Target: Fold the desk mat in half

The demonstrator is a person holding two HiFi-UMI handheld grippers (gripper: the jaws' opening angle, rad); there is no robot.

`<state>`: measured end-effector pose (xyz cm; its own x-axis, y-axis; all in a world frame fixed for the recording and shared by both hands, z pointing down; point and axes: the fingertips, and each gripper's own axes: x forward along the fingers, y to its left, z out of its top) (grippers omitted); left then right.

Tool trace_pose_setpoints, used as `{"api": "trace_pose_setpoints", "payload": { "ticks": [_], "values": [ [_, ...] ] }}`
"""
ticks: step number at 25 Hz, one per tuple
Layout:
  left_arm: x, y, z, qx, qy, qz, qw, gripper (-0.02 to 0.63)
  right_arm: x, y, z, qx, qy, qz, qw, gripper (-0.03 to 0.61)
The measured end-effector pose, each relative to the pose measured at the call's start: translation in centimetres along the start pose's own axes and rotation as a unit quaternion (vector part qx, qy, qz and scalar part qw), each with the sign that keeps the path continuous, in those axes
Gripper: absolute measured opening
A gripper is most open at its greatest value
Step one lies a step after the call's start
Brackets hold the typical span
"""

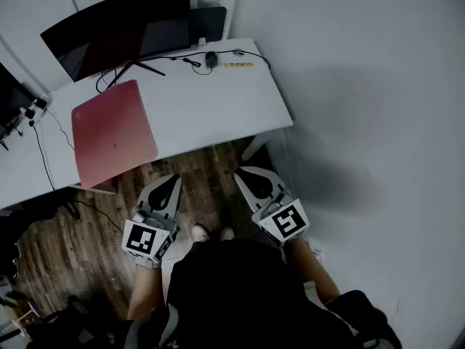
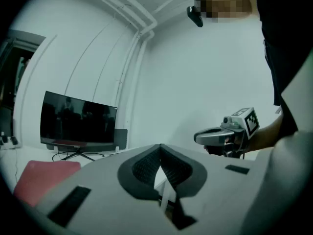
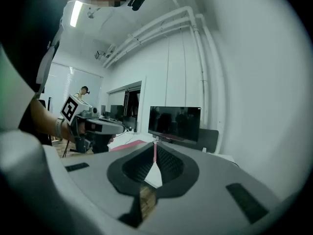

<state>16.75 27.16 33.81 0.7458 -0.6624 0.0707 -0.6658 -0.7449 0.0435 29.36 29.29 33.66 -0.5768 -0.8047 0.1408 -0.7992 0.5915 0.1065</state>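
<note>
Not begun, judging by the lie of things. No fold to be seen in the mat (image 1: 114, 133): spread flat as one red sheet on the left part of the table (image 1: 211, 107), just in front of the monitor (image 1: 120, 27), its near end reaching the table's front edge and seeming to run slightly past it. Hard to tell from here whether one layer or two, but read as one.

Left to do, then, the whole job: reach in, take hold of one edge, carry it over onto the opposite edge, lay it down and square it up.

Left hand-held gripper (image 1: 171, 182): jaws pressed together, nothing between them, pointing about level toward the table. Right hand-held gripper (image 1: 245, 174): likewise pressed together and empty, tipped a little downward. Both held close to the body over the wooden floor (image 1: 211, 167), short of the table's front edge, side by side with a gap between.

Mat ahead and to the left of both, touching neither. Nearer to the left one, whose tip sits close below the mat's near right corner; well apart from the right one, with bare table straight ahead of it. Probably a forward and leftward reach for both, with jaws to be spread first.
</note>
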Motion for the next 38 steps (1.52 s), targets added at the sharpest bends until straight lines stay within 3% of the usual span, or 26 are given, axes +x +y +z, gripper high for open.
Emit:
{"api": "trace_pose_setpoints", "payload": {
  "ticks": [7, 19, 26, 31, 38],
  "values": [
    [-0.1, 2.2, -0.4, -0.003, 0.003, -0.006, 1.0, 0.008, 2.5, 0.4, -0.3, -0.008, 0.016, 0.002, 1.0, 0.026],
    [-1.2, 9.5, -2.8, -0.04, 0.008, 0.026, 0.9988, 0.008, 9.7, 2.0, -1.3, -0.024, 0.051, 0.039, 0.998, 0.028],
    [-1.3, 14.7, -4.0, -0.04, 0.007, 0.067, 0.9969, 0.008, 16.2, 1.8, -1.6, -0.029, 0.059, 0.086, 0.994, 0.029],
    [-1.0, 19.0, -4.5, -0.042, 0.022, 0.128, 0.9906, 0.008, 22.0, 0.5, -1.7, -0.02, 0.05, 0.143, 0.988, 0.029],
    [-0.5, 24.9, -5.6, -0.058, 0.038, 0.225, 0.9719, 0.009, 29.9, -0.7, -2.3, -0.039, 0.07, 0.241, 0.967, 0.029]
  ]
}}
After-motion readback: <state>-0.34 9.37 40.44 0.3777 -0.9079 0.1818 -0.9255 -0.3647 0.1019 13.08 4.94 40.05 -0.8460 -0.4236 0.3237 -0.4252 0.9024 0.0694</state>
